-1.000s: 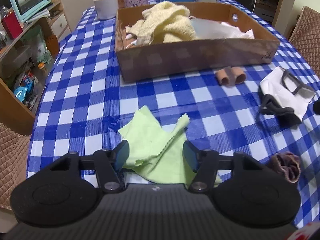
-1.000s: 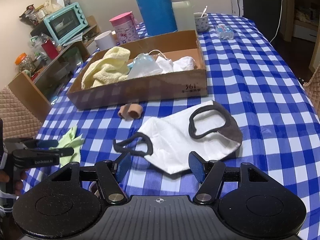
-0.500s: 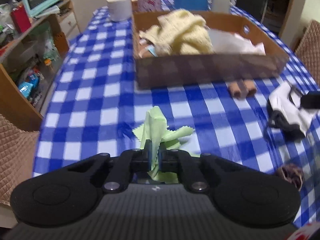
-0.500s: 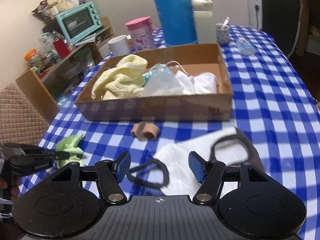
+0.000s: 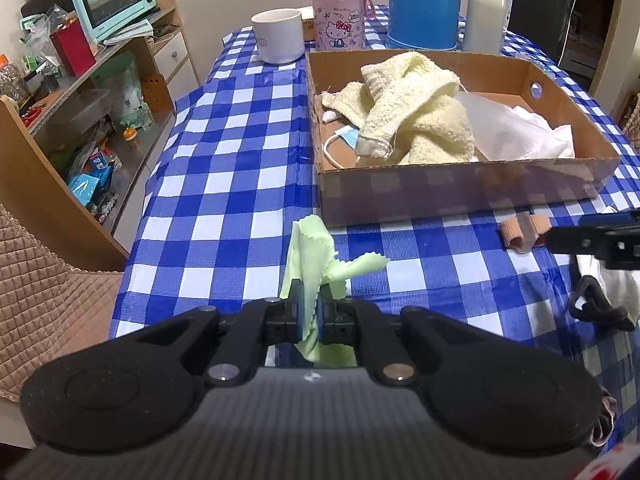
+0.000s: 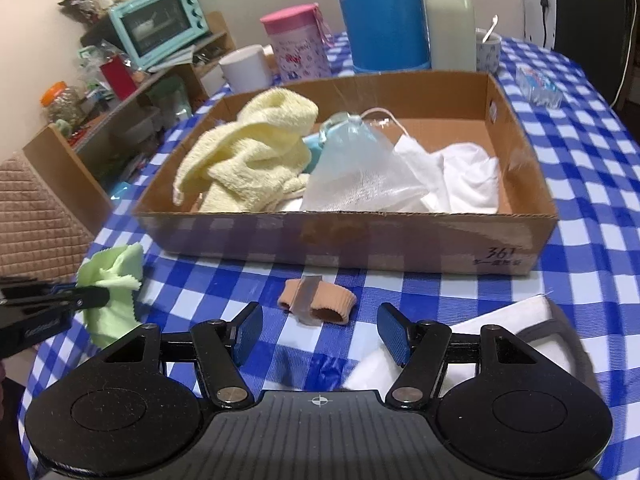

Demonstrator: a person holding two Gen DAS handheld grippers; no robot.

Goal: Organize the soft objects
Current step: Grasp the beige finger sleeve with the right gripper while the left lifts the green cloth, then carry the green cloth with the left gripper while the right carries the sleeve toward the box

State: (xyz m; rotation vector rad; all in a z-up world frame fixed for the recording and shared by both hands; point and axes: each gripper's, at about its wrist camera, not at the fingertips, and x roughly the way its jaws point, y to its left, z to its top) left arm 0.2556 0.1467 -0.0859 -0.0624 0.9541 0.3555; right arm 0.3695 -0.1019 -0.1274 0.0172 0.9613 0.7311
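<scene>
The left tool [image 5: 309, 310] was clamped on the green cloth [image 5: 310, 258], lifted off the bench [image 5: 240, 184]. The right tool [image 6: 320, 330] stood wide, nothing between its pads, the tan sleeve [image 6: 318, 301] just ahead at twelve o'clock. Farther on, the box [image 6: 400, 246] held a towel [image 6: 248, 160] at eleven o'clock.

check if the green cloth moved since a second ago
Yes. The green cloth was flat on the checked tablecloth; now it hangs pinched in the left claw, closer to the cardboard box.
</scene>
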